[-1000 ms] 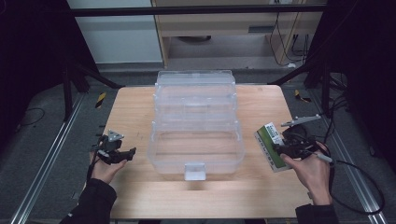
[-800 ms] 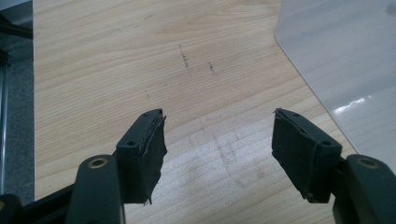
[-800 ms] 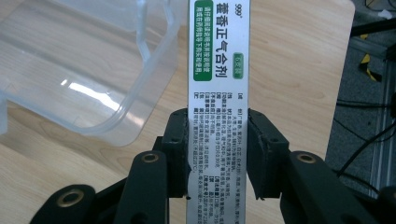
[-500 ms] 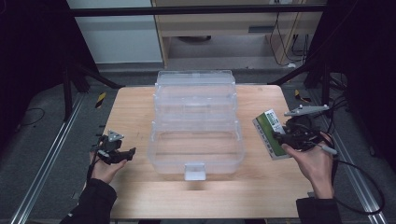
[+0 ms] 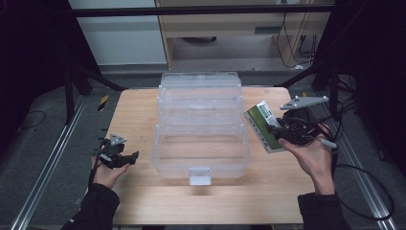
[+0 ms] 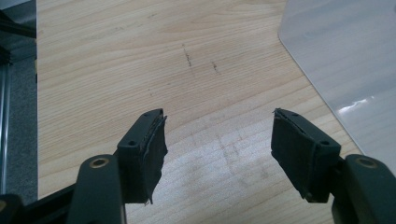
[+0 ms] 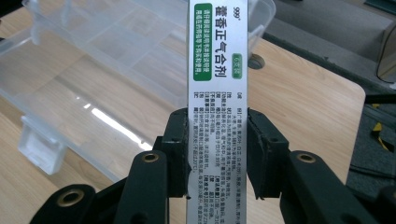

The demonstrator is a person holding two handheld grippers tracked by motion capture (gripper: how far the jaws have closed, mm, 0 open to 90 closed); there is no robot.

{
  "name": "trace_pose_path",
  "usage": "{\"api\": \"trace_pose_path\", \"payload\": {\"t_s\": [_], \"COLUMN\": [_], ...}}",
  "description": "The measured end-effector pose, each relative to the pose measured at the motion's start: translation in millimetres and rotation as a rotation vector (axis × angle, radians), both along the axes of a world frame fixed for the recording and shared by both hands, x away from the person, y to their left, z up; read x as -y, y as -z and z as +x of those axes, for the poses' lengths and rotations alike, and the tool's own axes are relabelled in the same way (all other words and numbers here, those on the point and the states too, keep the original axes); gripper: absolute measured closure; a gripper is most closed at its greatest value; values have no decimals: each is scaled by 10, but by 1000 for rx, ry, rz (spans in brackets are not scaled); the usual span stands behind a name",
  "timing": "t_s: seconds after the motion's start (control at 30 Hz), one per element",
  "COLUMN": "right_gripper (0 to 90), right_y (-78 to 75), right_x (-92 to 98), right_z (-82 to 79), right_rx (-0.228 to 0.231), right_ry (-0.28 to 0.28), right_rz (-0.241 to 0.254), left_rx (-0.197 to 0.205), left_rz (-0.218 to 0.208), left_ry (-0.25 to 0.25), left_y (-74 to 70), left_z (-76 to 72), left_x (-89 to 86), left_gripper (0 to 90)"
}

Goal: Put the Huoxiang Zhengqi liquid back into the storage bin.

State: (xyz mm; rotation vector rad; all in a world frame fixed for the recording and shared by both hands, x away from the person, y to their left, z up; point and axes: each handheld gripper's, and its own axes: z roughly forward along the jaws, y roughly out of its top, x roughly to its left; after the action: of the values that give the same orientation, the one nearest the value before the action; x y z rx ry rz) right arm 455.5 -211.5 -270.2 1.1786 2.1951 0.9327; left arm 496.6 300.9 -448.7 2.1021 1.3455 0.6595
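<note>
Gripping a slim medicine carton [image 7: 216,116] across its narrow width, the right claw [image 7: 217,154] holds it clear of the desk [image 5: 139,115], just right of the clear plastic organiser box [image 5: 201,129] at the desk's centre. Both pads press on the carton's side faces, near the end closest to the person's hand.

Handling judgement: the carton is thin printed cardboard, light and fairly stiff along its length, yet likely to dent or crush under a hard squeeze. Its glossy face may slip. The present hold across the narrow sides suits it; a hold nearer mid-length would probably steady it better against swinging.

Orientation: in the right gripper view the carton's long axis runs straight out from the claw, and its far end with the green label reaches over the organiser box's near-right corner. In the high view the carton [image 5: 262,125] lies tilted, printed face up, its long axis running diagonally from the right claw [image 5: 282,134] toward the organiser box's right wall.

The left claw [image 6: 219,140] stands released, jaws wide apart with nothing between them, low over bare wood left of the organiser box [image 6: 345,70].
</note>
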Motion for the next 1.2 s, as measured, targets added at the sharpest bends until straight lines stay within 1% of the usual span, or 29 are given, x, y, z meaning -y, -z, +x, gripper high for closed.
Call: {"api": "trace_pose_path", "payload": {"t_s": [0.07,0.13,0.27,0.4,0.47,0.53,0.7,0.83,1.0,1.07,1.1,1.2], "right_gripper": [640,640,640,640,640,640,640,640,640,639,639,639], "right_y": [-24,-52,-88,-123,-131,-134,-134,-134,-129,-118,-105,-56], "right_x": [-35,-81,-149,-218,-243,-278,-410,-482,-546,-575,-600,-662], "right_z": [15,43,88,141,166,195,257,306,360,385,398,434], "right_rx": [4,5,9,16,13,10,11,7,-14,-21,-25,-41], "right_ry": [-11,-33,-72,-140,-170,-203,-283,-352,-436,-474,-494,-541], "right_rz": [-3,-15,-22,-19,-10,-15,-71,-67,-62,-81,-101,-137], "left_rx": [0,-1,-3,-3,-4,-4,-5,-7,-10,-9,-9,-8], "left_rz": [1,5,3,5,6,6,8,8,14,13,14,16], "left_ry": [1,0,1,-6,-9,-10,-12,-15,-14,-12,-11,-12], "left_y": [1,2,8,12,15,16,20,26,33,32,32,32], "left_z": [0,1,4,7,8,9,10,11,11,12,12,11], "left_x": [2,3,0,-6,-11,-14,-16,-21,-10,-4,-2,3], "left_gripper": [347,347,348,355,360,362,363,362,362,362,362,361]}}
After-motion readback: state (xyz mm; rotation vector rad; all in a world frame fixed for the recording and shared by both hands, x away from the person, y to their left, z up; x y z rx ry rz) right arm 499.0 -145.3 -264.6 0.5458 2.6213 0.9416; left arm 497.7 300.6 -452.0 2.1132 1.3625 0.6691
